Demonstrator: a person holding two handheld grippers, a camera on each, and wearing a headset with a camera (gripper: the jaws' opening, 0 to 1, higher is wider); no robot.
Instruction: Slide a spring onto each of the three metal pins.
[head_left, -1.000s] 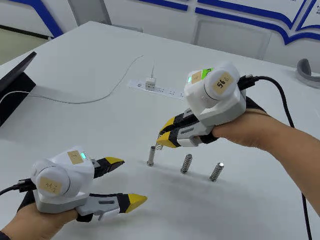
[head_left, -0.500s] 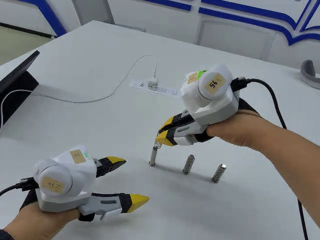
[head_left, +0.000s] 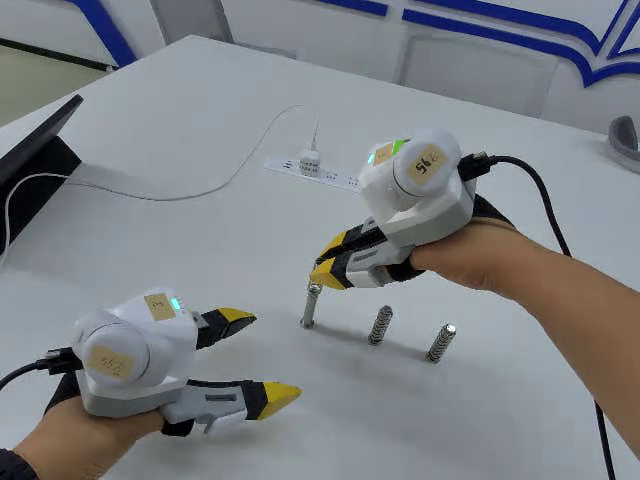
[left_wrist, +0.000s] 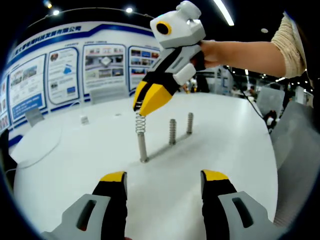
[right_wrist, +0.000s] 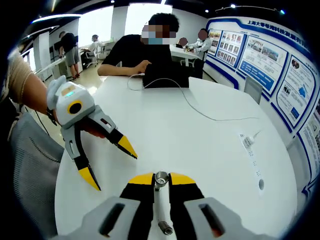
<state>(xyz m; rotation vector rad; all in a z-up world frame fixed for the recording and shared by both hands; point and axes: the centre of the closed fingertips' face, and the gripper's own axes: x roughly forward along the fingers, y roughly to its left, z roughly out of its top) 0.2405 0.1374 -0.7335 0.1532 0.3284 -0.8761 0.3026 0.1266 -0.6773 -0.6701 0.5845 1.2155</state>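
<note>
Spring (left_wrist: 140, 122) pinched in right gripper (head_left: 325, 268), jaws narrow, its lower end at the top of the bare pin (head_left: 309, 312). Other two pins (head_left: 380, 324) (each with a coil on) stand in a row beside that pin. Left gripper (head_left: 268, 355) sits near it, jaws wide.

Left gripper view: fingers (left_wrist: 155, 95) of the right gripper (left_wrist: 141, 110) are covering the spring's (left_wrist: 141, 122) top coils. Head view: monitor (head_left: 35, 170) is running off the left edge. I'm failing to read the blurred wall posters (left_wrist: 65, 75).
</note>
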